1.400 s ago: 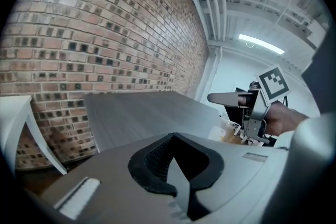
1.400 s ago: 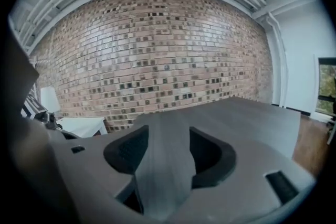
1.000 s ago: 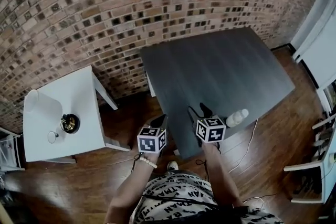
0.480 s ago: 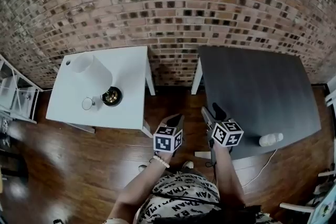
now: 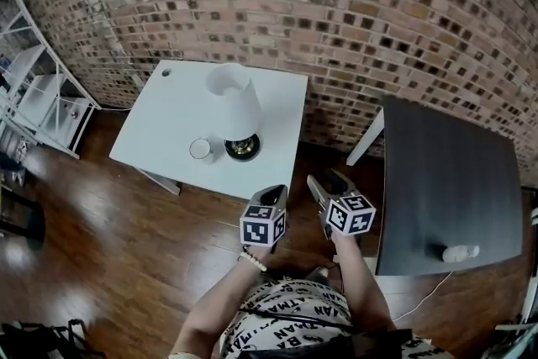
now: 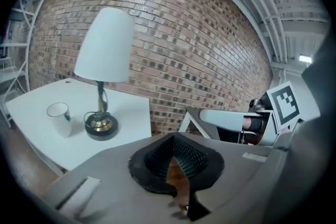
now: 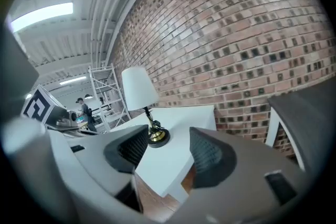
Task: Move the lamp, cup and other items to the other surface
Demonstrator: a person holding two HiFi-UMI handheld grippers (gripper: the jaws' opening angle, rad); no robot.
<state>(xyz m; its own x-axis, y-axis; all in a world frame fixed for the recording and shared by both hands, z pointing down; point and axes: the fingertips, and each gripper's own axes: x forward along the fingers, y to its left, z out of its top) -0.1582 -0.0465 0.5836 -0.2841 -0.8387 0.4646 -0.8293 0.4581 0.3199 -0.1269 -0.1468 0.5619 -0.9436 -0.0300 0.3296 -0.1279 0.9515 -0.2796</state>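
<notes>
Lamp [image 5: 235, 109] upright at 11 o'clock, well off both tongs.
My L tongs [image 5: 273, 196] nearer, closed, empty; R tongs [image 5: 326, 182] apart, empty.

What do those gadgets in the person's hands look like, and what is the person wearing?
The left gripper and the right gripper are each grey plastic with two black ribbed pads and a cube of black-and-white square markers. The person wears a pale beaded bracelet and a black-and-white lettered top.
</notes>
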